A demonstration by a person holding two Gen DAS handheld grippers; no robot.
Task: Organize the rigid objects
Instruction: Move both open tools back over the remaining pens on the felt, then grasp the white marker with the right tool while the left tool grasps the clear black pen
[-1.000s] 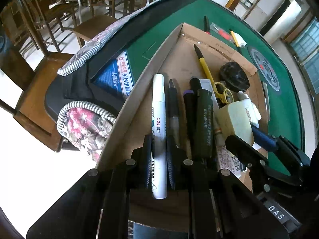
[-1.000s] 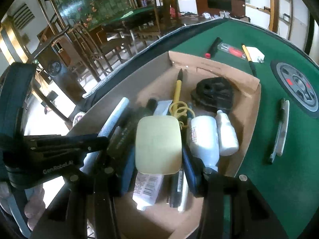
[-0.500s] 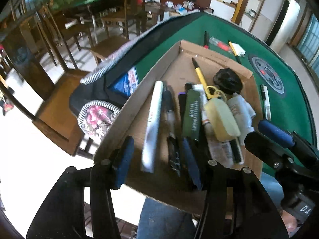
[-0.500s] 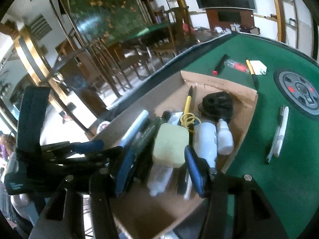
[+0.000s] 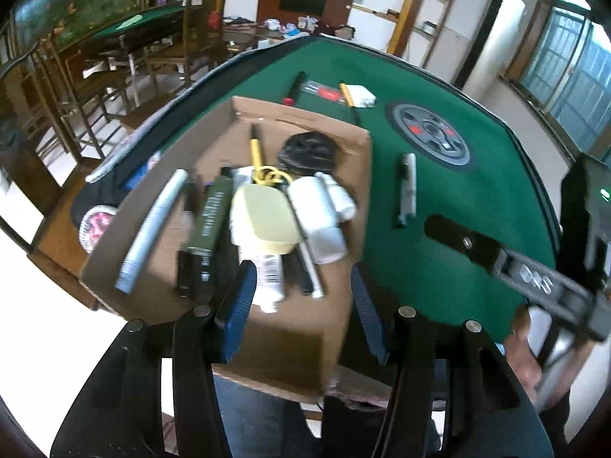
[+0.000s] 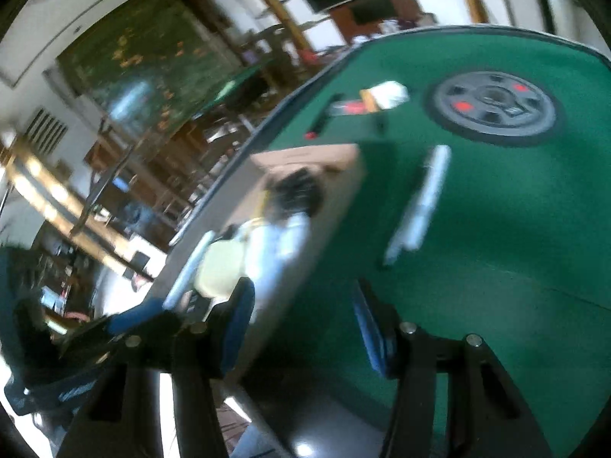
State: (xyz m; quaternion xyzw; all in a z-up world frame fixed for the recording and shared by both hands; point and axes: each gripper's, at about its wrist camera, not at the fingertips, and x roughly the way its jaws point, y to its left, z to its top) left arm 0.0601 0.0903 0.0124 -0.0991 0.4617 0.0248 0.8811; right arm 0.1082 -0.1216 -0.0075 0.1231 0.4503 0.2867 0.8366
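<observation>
A cardboard box [image 5: 290,339] sits at the near left of the green table [image 5: 450,259]. It holds a white marker [image 5: 152,225], a green tube [image 5: 208,217], a pale yellow case [image 5: 263,217], white bottles [image 5: 320,206], a yellow pen, and a black round thing [image 5: 307,150]. My left gripper [image 5: 301,316] is open and empty above the box's near edge. My right gripper [image 6: 301,324] is open and empty over the table's edge beside the box [image 6: 290,267]. A grey pen [image 5: 408,187] lies on the felt right of the box; it also shows blurred in the right wrist view [image 6: 424,198].
Small items lie on the felt beyond the box: a black pen with a red cap [image 5: 294,87], a red-marked packet [image 5: 324,93], a white block [image 5: 361,95]. A round grey hub [image 5: 431,133] marks the table's middle. Wooden chairs [image 5: 76,87] stand at the left.
My left gripper let go of the white marker, opened, and drew back and right. My right gripper pulled back from the box and swung right, opening wider. Both views are motion-blurred.
</observation>
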